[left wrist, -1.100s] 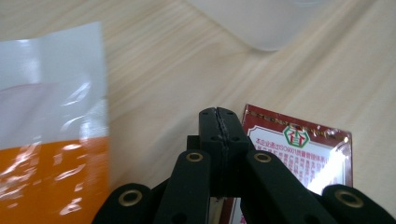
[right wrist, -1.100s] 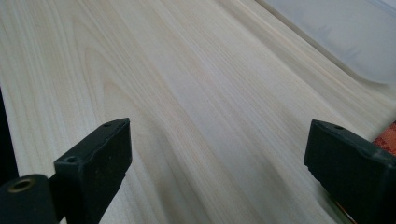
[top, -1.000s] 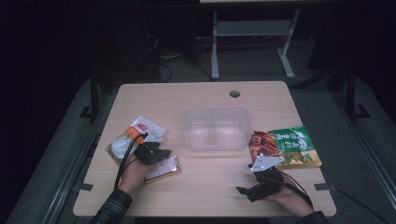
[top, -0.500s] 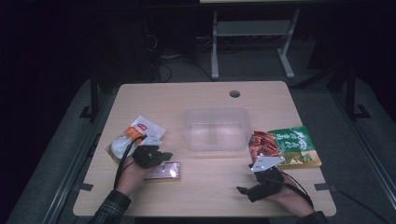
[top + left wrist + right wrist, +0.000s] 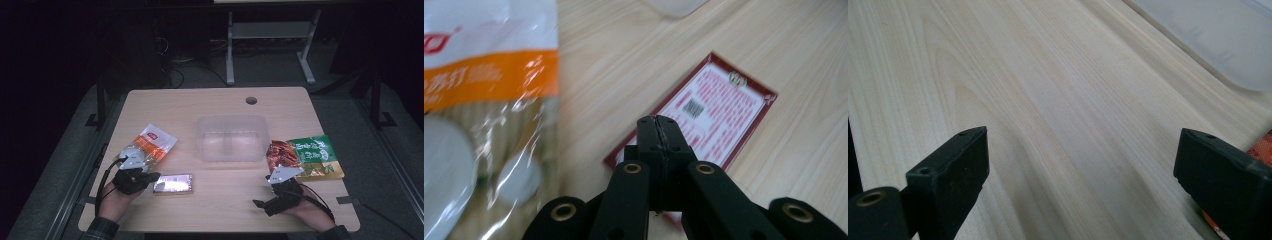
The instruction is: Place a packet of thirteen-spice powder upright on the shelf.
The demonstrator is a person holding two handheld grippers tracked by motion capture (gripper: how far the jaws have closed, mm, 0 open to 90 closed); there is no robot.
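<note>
A person's left gripper (image 5: 150,176), its jaws pressed fully together with nothing between them, sits at the left end of a flat red-bordered packet (image 5: 173,183) that now lies in front of the clear plastic container (image 5: 230,137), toward the person's side and to its left. A second ago the packet lay tilted and partly under the left hand; it has since been shifted toward the container and lies almost square to the table's near edge (image 5: 220,231). In the left gripper view the closed tips (image 5: 658,131) hang over the packet's near edge (image 5: 644,145), whether touching cannot be told. That reads as a nudge toward the container rather than a lift, with the grasp yet to come. The right gripper (image 5: 266,200) has not moved; its jaws stand wide open over bare wood, holding nothing. An orange-and-white bag (image 5: 149,145) lies left of the container, a red-and-green bag (image 5: 306,156) just right of it. Bare tabletop separates packet and container, leaving room to approach.
</note>
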